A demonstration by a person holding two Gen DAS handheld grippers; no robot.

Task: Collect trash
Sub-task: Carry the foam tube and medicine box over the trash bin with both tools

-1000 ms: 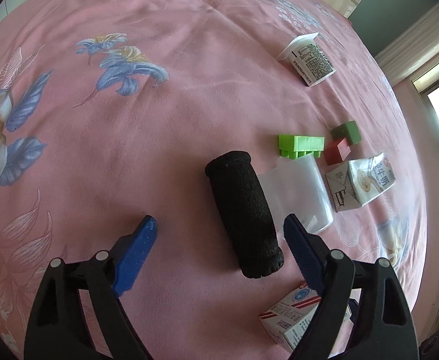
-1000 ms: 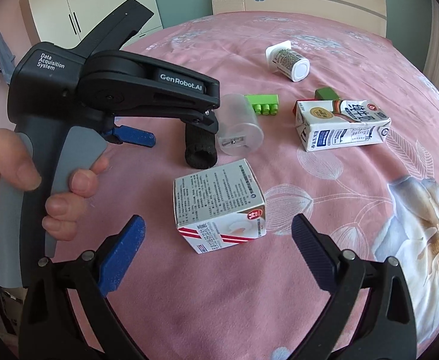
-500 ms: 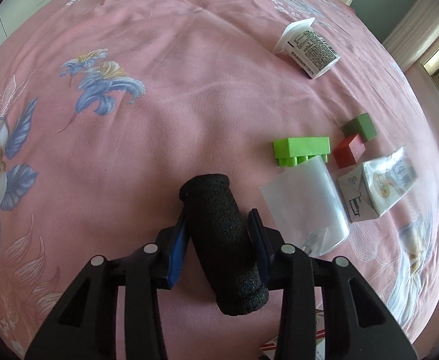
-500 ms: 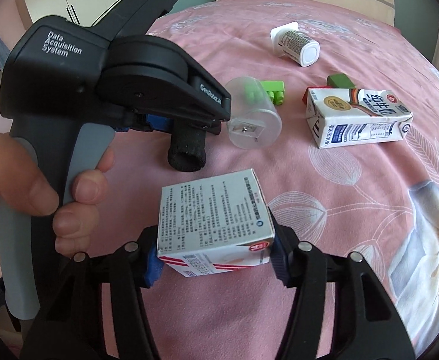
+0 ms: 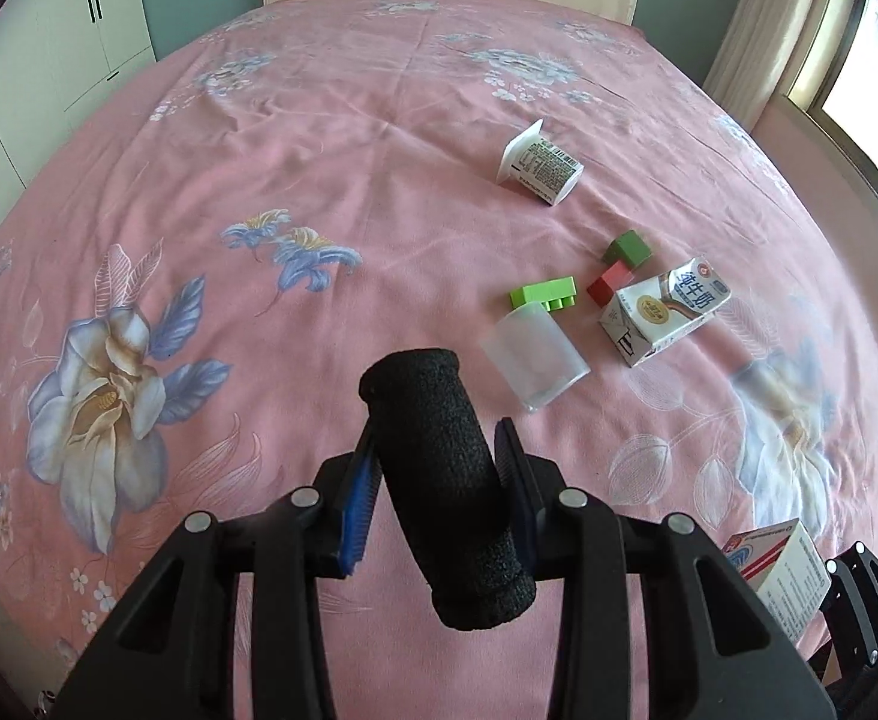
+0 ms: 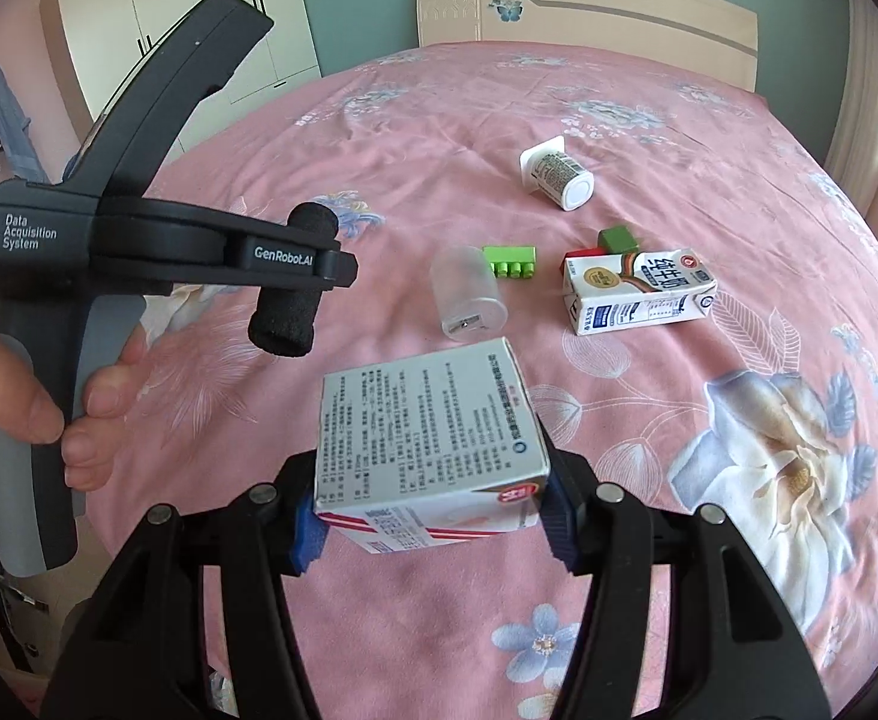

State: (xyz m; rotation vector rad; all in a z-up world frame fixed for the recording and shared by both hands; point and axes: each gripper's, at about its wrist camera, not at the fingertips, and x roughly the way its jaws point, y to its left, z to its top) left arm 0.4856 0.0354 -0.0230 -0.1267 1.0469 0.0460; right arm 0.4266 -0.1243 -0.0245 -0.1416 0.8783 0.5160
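My left gripper [image 5: 439, 468] is shut on a black foam cylinder [image 5: 445, 480], held above the pink bedspread; the cylinder [image 6: 295, 294] also shows in the right wrist view, clamped in that gripper. My right gripper [image 6: 433, 510] is shut on a white printed carton with red stripes [image 6: 427, 444], lifted off the bed; its corner [image 5: 781, 570] shows at the lower right of the left wrist view. On the bed lie a clear plastic cup [image 5: 535, 360], a milk carton [image 5: 661, 312] and a small white yogurt cup [image 5: 538, 165].
A green toy brick [image 5: 544, 294], a red block [image 5: 607, 282] and a green block [image 5: 628, 249] sit between the cup and the milk carton. A person's hand [image 6: 25, 414] grips the left tool's handle. A headboard [image 6: 589, 18] and wardrobes [image 5: 49, 48] stand behind.
Both grippers closed, the left on the black cylinder and the right on the white carton, then rose with them off the bed. The other items stayed in place.
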